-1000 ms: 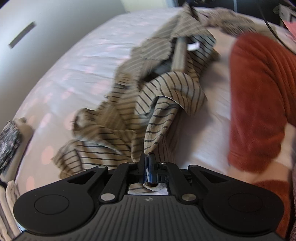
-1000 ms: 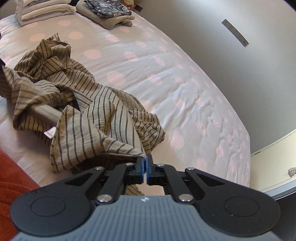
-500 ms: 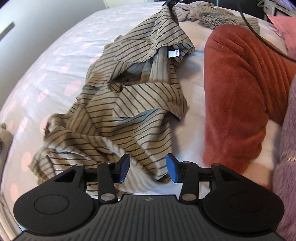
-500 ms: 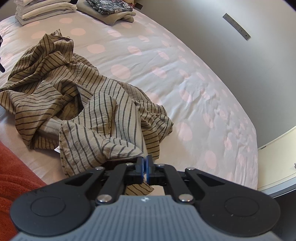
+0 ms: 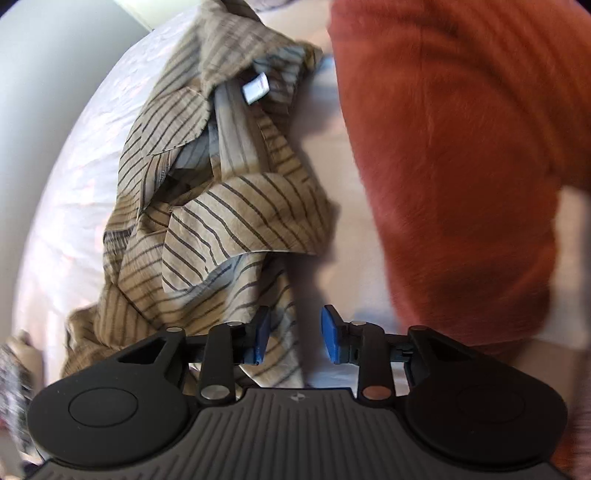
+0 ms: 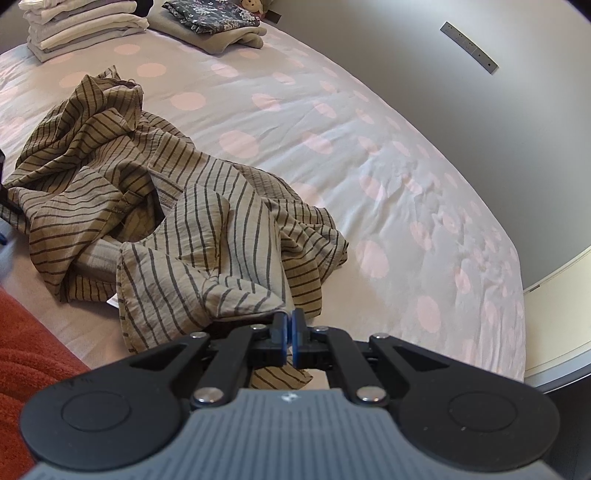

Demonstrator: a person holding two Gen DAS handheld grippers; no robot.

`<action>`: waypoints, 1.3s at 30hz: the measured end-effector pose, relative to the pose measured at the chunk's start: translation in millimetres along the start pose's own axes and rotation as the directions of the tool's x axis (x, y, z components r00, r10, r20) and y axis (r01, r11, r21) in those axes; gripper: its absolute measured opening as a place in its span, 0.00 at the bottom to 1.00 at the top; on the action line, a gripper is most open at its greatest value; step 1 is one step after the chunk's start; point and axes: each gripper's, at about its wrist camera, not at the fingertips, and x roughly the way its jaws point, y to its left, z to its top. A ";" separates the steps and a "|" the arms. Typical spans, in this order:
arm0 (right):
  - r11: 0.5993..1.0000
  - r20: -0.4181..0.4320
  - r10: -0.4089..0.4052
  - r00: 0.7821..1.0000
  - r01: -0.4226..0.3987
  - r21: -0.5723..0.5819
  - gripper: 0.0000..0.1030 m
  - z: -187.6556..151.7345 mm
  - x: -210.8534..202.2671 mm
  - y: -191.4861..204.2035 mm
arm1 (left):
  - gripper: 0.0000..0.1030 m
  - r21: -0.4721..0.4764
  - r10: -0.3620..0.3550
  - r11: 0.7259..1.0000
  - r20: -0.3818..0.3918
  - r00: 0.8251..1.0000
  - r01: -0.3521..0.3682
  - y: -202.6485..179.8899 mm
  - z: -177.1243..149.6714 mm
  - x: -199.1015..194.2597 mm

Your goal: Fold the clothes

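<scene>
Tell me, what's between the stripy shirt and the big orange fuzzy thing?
Just a bare strip of the bedsheet. The left wrist view shows the stripy shirt on one side and the orange fuzzy blanket on the other, with nothing lying between them.

The striped shirt (image 6: 177,206) lies crumpled on my bed (image 6: 369,155); two folded stacks (image 6: 85,26) sit behind it, a blanket (image 5: 461,147) beside it.

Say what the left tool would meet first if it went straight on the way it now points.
Most likely the striped garment: its lower edge lies right ahead of the left tool, whose jaws stand apart after closing somewhat. Depth is unclear; the bedsheet lies beside that edge.
</scene>
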 end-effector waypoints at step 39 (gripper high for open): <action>0.854 0.015 0.217 0.976 -0.197 0.482 0.02 31.4 97.6 -43.4 | 0.00 -0.872 -0.019 0.475 0.121 0.993 0.115 242.5 -126.6 -0.9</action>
